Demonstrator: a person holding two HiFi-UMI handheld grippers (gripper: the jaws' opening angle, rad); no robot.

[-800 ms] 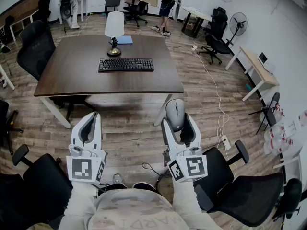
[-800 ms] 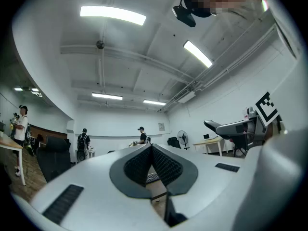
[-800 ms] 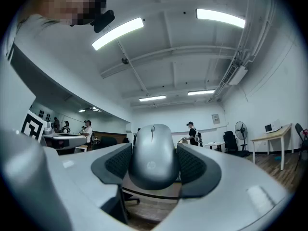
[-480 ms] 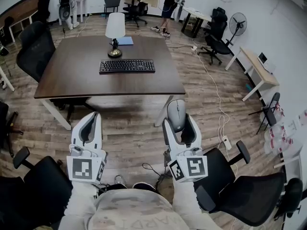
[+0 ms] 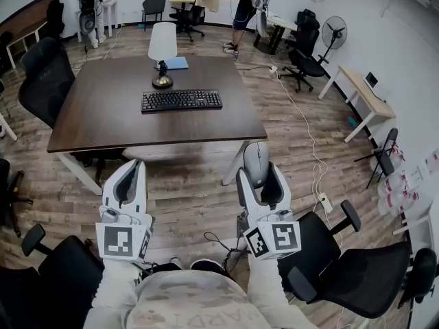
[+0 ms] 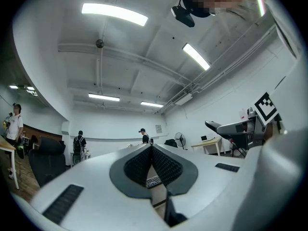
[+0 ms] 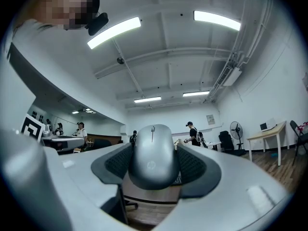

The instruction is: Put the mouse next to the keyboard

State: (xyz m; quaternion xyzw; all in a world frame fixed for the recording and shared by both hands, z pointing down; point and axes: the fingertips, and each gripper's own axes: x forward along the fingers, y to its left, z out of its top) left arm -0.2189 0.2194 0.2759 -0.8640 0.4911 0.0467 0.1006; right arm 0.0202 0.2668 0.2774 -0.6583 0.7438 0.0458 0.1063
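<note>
A grey mouse [image 5: 257, 162] sits between the pads of my right gripper [image 5: 260, 177], which is shut on its sides and holds it in the air over the wood floor, short of the table's near edge. In the right gripper view the mouse [image 7: 153, 155] fills the gap between the jaws. The black keyboard [image 5: 182, 101] lies mid-table on the dark brown table [image 5: 103, 125], well ahead of both grippers. My left gripper [image 5: 130, 168] hangs level with the right one, its pads [image 6: 162, 165] closed together with nothing between them.
A white-shaded lamp [image 5: 162, 46] and a blue sheet [image 5: 177, 63] stand behind the keyboard. Black office chairs sit at the table's left [image 5: 44, 74], at my lower left [image 5: 48, 273] and lower right [image 5: 357, 279]. A cable [image 5: 309, 129] runs across the floor. A person [image 5: 243, 5] stands far back.
The table sits slightly nearer and the view has shifted a little. Both grippers keep their places side by side, the mouse still held in the right one.
</note>
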